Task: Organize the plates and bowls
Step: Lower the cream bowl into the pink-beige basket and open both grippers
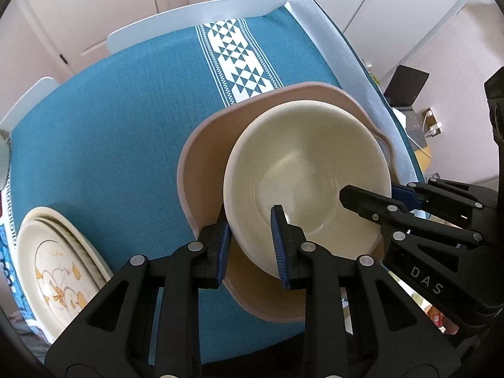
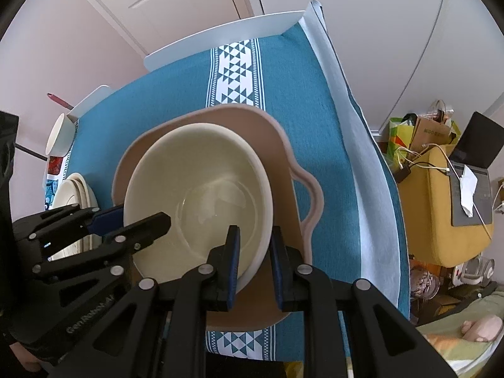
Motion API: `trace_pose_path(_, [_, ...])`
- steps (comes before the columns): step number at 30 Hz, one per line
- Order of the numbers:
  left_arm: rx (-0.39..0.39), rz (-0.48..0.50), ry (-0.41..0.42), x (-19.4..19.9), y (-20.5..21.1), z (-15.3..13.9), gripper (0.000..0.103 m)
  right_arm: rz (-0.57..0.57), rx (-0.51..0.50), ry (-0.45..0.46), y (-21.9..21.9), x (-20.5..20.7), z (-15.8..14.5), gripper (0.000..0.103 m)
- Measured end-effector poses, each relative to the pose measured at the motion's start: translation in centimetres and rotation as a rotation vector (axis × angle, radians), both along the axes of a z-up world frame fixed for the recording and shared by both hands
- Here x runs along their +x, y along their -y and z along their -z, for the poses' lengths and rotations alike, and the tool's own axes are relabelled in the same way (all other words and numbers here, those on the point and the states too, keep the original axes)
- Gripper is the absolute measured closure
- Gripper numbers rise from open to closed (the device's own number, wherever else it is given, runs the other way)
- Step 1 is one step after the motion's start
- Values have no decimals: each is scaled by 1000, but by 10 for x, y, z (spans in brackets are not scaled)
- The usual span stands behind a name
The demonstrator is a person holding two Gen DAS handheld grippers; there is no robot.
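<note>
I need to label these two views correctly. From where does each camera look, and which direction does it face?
Left wrist: sits on the left gripper, faces forward and down at the cream bowl; its jaws straddle the bowl's near rim, right gripper enters alongside.
Right wrist: sits on the right gripper, same direction, jaws straddling the bowl's right rim.
Shared: bowl, pink dish, blue tablecloth, plate stack.

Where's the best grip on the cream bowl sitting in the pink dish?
Grip the cream bowl by its thin rim, one finger inside and one outside, from above on the near side. The wall is too wide to span, and the pink dish surrounds its base.
</note>
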State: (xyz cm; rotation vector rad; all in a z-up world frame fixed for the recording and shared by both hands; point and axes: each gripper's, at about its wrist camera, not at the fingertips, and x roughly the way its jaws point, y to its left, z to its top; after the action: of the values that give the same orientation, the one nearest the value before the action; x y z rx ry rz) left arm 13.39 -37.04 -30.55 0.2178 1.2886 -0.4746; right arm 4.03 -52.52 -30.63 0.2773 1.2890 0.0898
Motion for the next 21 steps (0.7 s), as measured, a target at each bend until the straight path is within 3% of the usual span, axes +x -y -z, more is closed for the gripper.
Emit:
trace_pose_path(11, [-7,2,39,-3,-2,-16,81,31,24,-41,2,1,-3,83])
trace_pose_path(15, [-11,1,56,-6,-4,-24,81,54,115,-40,4,0,-9,60])
trace_pose_path(17, [-24,-11,62,-6,-10,-31,81,55,124,-36,3,-1,-14,56])
trace_pose_path(21, [-58,-55,83,-5,-24,-51,81,61,172,-3,6,-3,-25,24])
